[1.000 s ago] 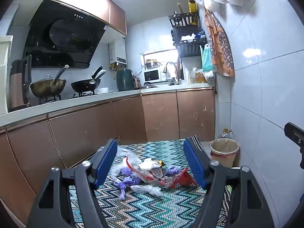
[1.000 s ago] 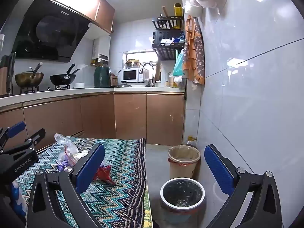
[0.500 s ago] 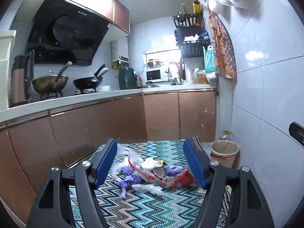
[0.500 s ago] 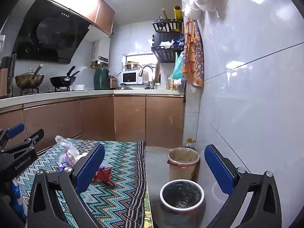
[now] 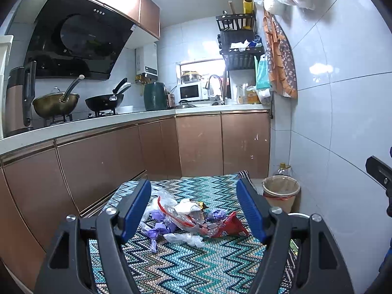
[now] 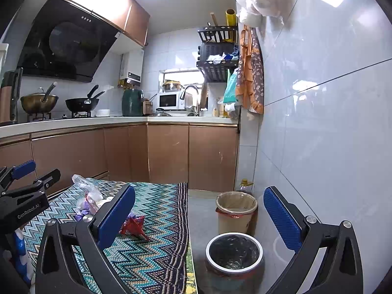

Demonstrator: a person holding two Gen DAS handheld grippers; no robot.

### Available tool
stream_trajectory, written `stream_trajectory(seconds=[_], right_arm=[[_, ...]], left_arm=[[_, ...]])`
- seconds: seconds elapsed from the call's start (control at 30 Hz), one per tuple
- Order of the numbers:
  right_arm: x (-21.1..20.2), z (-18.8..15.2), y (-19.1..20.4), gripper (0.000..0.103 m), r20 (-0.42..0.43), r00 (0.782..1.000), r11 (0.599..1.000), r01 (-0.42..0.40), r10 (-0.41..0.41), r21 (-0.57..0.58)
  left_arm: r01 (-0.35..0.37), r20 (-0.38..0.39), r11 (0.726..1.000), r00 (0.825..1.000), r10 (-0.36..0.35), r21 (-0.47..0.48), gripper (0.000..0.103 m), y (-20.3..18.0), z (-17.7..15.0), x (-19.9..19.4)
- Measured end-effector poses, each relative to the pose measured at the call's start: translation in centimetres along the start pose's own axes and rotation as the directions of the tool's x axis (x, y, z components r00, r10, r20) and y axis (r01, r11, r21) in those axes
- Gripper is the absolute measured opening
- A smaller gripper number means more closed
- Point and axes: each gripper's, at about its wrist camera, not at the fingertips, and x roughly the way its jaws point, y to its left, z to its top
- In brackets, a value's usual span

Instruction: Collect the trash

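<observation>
A pile of trash [image 5: 186,218] lies on a zigzag cloth [image 5: 196,264]: clear plastic bags, purple wrappers and a red snack bag [image 5: 229,227]. My left gripper [image 5: 193,210] is open and empty, held above and in front of the pile. My right gripper [image 6: 199,216] is open and empty, off the cloth's right edge, above a round bin with a black liner [image 6: 234,251]. The pile also shows in the right wrist view [image 6: 90,201], with the red bag [image 6: 133,225] beside my left finger there.
A tan bin with a plastic liner [image 6: 236,208] stands on the floor by the tiled wall, with a bottle [image 6: 245,185] behind it. Brown cabinets [image 5: 147,152] run along the left and back. The tiled wall [image 6: 318,147] is close on the right.
Both views have drifted slightly; the left gripper has eased a little closer to the pile. Both grippers stay open and empty.
</observation>
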Motion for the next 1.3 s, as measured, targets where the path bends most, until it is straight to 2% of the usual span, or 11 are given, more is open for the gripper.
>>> stream_trajectory(seconds=[0.37,1.0,1.3], right_arm=[[0.1,-0.31,0.21,0.103,0.0,1.0,1.0,-0.003,0.003,-0.006],[-0.16,-0.37,0.25,0.103,0.01,1.0,1.0,-0.002,0.002,-0.005],[-0.16,-0.38,0.28,0.103,0.011,1.0,1.0,-0.006,0.006,-0.005]], left_arm=[[0.022,0.0,1.0,1.0,-0.022,-0.018,0.071,0.63,0.07,-0.3],[-0.02,0.025,1.0,0.999,0.02,-0.001,0.072,0.43,0.17,-0.6],[-0.033,0.055,0.999,0.998,0.034,-0.022,0.072,0.88,0.13,-0.64]])
